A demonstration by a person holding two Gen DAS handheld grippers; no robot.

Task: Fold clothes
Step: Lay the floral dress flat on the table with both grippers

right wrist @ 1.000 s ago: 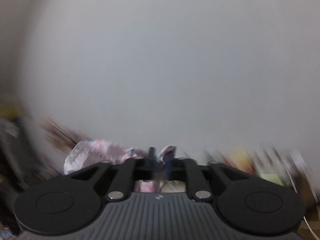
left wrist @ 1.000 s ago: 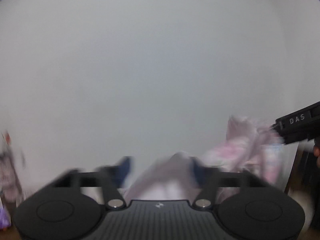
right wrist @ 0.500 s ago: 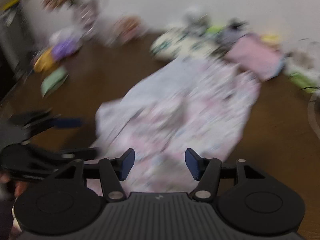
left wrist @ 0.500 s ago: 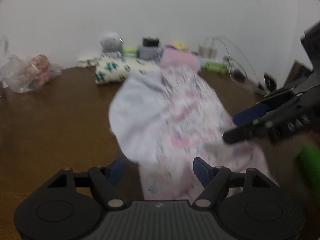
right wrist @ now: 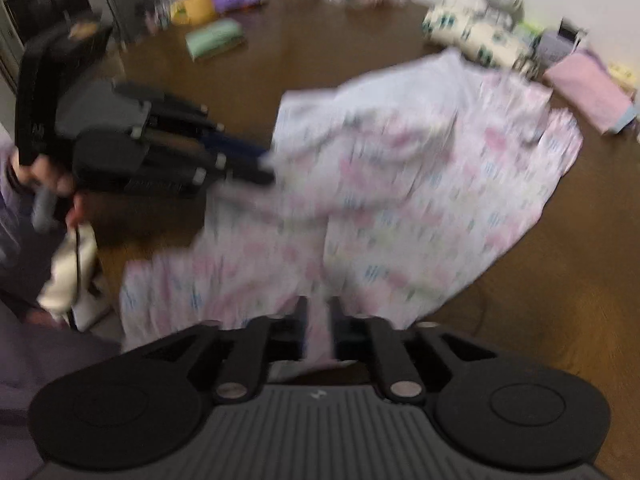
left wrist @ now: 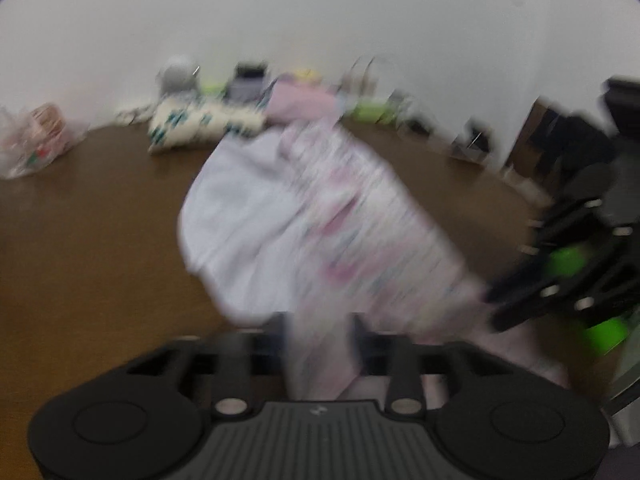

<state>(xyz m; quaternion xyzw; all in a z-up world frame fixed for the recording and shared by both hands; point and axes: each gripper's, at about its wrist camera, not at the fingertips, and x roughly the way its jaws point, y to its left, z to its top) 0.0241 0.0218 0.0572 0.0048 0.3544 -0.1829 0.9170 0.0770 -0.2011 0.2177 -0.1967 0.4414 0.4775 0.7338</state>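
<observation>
A pink patterned garment (left wrist: 340,220) with a pale lining lies spread and rumpled on the brown table (left wrist: 80,260); both views are blurred. My left gripper (left wrist: 320,336) has a band of its near hem between the fingers, pads on the cloth, and the jaws are opening. In the right wrist view the garment (right wrist: 420,184) reaches across the table (right wrist: 560,280), and the left gripper (right wrist: 270,166) sits at its left edge. My right gripper (right wrist: 319,320) stands narrow over a strip of the hem, jaws closing. It also shows at the garment's right corner (left wrist: 492,312).
Along the back wall lie a folded cream printed cloth (right wrist: 472,36), a folded pink cloth (right wrist: 588,88), a green folded piece (right wrist: 214,38) and a plastic bag (left wrist: 32,136). A person's hand (right wrist: 44,176) holds the left gripper beside the table's near-left edge.
Both grippers have swung down from facing the white wall to the table. The garment, held up before, now lies on the table. The right fingers have narrowed onto the hem.
</observation>
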